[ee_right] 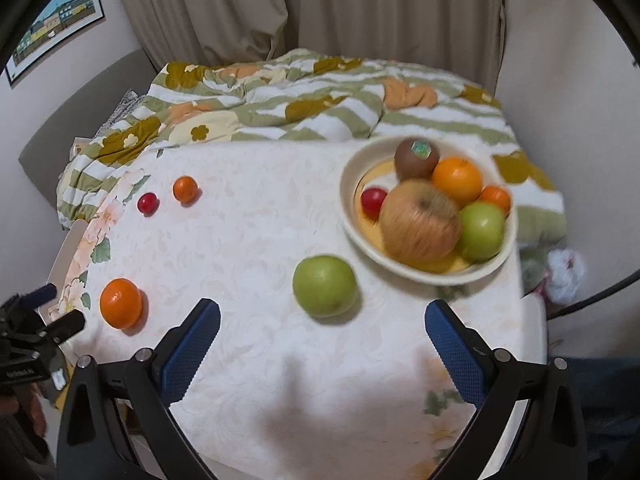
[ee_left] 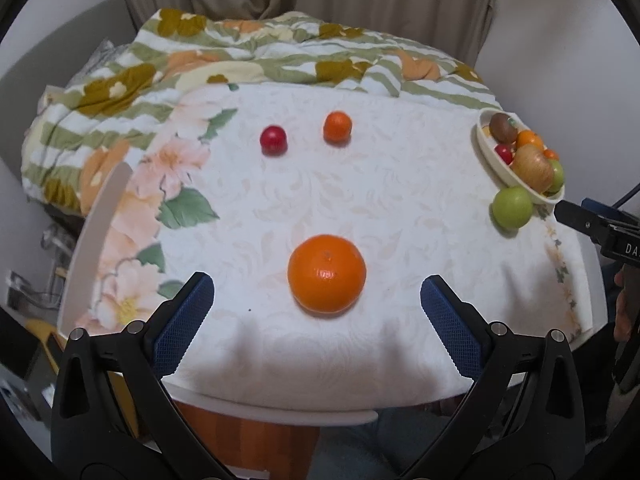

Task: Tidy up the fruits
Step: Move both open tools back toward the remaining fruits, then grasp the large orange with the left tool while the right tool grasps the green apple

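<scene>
A large orange (ee_left: 326,279) lies on the white tablecloth just ahead of my open, empty left gripper (ee_left: 318,300); it also shows in the right wrist view (ee_right: 120,302). A green apple (ee_right: 324,285) lies just ahead of my open, empty right gripper (ee_right: 322,320), beside the cream bowl (ee_right: 400,264); the apple also shows in the left wrist view (ee_left: 512,207). The bowl holds a big apple (ee_right: 420,226), a green apple, oranges, a kiwi and a small red fruit. A small red fruit (ee_left: 273,140) and a small orange (ee_left: 337,127) lie farther back.
A floral quilt (ee_left: 240,52) is bunched along the table's far side, with curtains behind. The table edge (ee_left: 280,412) runs close below my left gripper. The right gripper's tip (ee_left: 580,216) shows at the right edge of the left wrist view.
</scene>
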Motion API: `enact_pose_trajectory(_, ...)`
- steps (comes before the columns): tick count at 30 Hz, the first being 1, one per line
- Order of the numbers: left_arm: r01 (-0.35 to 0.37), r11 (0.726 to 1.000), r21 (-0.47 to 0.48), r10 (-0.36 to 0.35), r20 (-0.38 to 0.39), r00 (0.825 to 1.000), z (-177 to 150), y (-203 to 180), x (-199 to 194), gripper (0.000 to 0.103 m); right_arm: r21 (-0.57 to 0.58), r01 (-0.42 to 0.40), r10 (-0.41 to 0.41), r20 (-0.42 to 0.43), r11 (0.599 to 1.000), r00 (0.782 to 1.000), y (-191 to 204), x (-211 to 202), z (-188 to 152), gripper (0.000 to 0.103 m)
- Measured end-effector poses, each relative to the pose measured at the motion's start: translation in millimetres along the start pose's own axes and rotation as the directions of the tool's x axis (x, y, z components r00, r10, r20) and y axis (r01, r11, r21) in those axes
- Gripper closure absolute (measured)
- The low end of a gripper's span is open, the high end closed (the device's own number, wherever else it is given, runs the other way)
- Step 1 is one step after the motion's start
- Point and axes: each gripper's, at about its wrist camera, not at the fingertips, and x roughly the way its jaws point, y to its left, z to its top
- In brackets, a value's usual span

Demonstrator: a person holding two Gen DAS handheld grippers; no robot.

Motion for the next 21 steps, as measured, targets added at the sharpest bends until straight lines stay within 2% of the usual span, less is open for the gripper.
enact_pose_trajectory(10,0.033,0.989,-0.146,-0.041,-0.048,0.998,-4,0,49,0.0,-0.044,-0.025,0.022,-0.063,0.999,0.998,0,46,-2,0.001)
enact_pose_trajectory(12,0.016,0.988,-0.154,-0.027,-0.069,0.997,-4,-1,58,0.007,-0.045,-0.038,0.034,-0.068,0.998,0.997,-1,52,0,0.001)
enact_pose_trajectory(16,0.034,0.981,-0.19,-0.051,-0.081,0.995,-4,-1,68,0.01,-0.049,-0.026,0.021,-0.098,0.998,0.995,-2,63,1,0.001)
enact_pose_trajectory(21,-0.015,0.987,-0.16,0.0,-0.091,0.996,1,-10,77,0.021,-0.058,-0.039,0.032,-0.114,0.998,0.993,-1,69,-2,0.002)
